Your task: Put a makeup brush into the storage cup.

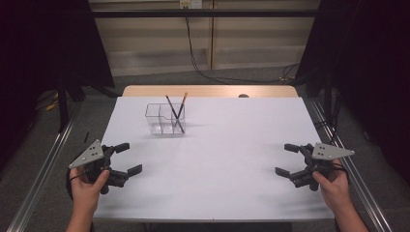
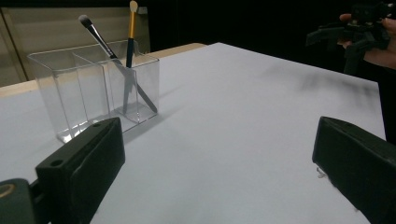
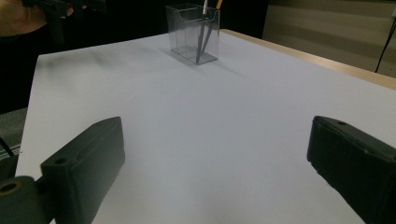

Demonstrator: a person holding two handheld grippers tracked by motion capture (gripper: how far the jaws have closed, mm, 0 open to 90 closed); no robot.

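A clear plastic organiser (image 1: 164,119) with compartments stands on the white table (image 1: 217,159), left of centre toward the back. Two makeup brushes lean crossed in its right compartment: a black-handled brush (image 2: 100,39) and an orange-handled brush (image 2: 131,30). The organiser (image 3: 192,32) stands far off in the right gripper view. My left gripper (image 1: 126,157) rests near the table's left edge, open with nothing between its jaws. My right gripper (image 1: 286,159) is held near the right edge, also open and holding nothing. Both are well apart from the organiser.
The table's wooden far edge (image 1: 208,91) shows behind the white top. Black cables (image 1: 203,72) run over the floor beyond it. Metal rails (image 1: 43,169) flank the table on both sides. Dark curtains (image 1: 367,58) hang at the left and right.
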